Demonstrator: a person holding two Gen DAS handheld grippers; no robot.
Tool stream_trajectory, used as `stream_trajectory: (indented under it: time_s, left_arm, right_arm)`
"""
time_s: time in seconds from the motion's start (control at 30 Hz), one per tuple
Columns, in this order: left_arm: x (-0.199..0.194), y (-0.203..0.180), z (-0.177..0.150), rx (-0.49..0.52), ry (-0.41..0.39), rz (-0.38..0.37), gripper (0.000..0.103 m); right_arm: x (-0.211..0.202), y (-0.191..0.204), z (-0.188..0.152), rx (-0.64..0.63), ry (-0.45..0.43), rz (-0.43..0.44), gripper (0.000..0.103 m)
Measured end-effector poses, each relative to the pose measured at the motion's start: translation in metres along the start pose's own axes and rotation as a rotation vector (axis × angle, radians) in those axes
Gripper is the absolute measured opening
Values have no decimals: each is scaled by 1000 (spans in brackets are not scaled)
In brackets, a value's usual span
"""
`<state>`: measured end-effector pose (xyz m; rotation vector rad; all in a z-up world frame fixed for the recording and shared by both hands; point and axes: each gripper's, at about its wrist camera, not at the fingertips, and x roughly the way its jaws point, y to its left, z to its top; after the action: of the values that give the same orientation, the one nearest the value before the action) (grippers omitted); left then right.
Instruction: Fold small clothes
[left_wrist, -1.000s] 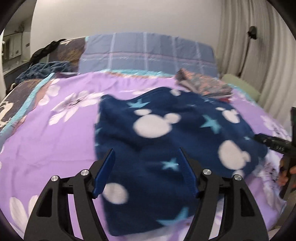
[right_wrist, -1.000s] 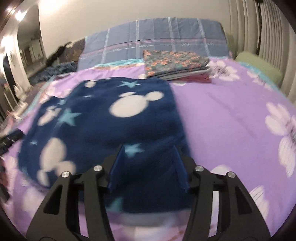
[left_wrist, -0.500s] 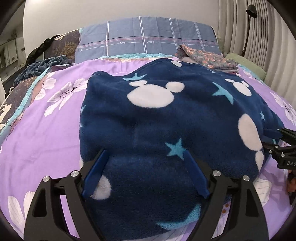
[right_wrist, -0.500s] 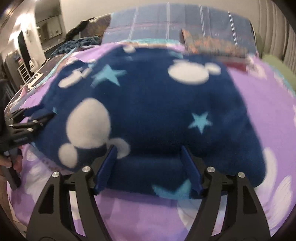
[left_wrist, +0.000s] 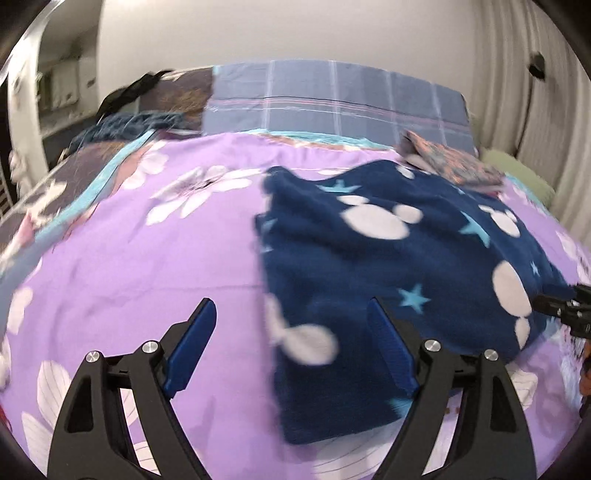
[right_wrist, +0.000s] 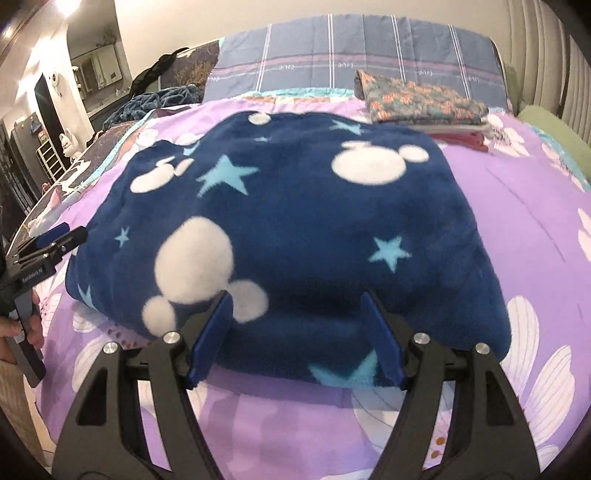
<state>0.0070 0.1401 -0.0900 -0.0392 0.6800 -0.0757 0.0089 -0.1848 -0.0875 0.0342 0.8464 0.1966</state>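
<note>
A navy fleece garment (left_wrist: 388, 266) with white mouse heads and light blue stars lies folded on the purple flowered bedspread (left_wrist: 147, 266); it fills the middle of the right wrist view (right_wrist: 295, 221). My left gripper (left_wrist: 291, 347) is open and empty, straddling the garment's near left edge. My right gripper (right_wrist: 297, 332) is open and empty at the garment's near edge. The left gripper also shows at the left edge of the right wrist view (right_wrist: 48, 240).
A stack of folded patterned clothes (right_wrist: 421, 99) lies at the back right, before a blue plaid pillow (right_wrist: 351, 55). A dark blue blanket heap (right_wrist: 155, 103) is at the back left. A green cushion (right_wrist: 554, 133) lies by the curtain.
My left gripper has swung left, so the garment now sits right of its centre. My right gripper has stayed at the near edge, and its view has sharpened.
</note>
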Motion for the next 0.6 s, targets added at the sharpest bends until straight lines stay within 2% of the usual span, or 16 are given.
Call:
stream_trajectory:
  time_s: [0.1,0.2,0.4,0.5,0.6]
  left_arm:
    - [1,23,-6,-73,18,18,84]
    - [-2,40,-12,-129,2,34,84]
    - [-5,64,-22,-202,-9,17,84]
    - [-6,72,-27,-229,-4,3,84]
    - [-6,78,-29,-247,-2,-39,84]
  right_arm:
    - [-3,21,3,-78,-12,20,73]
    - [-6,52,2,-211,-38,36,75]
    - [-2,116,-7,-456,-38,86,77]
    - [3,138,-7,-508,-41,95,77]
    - [4,138,0,-467,-74,72,77]
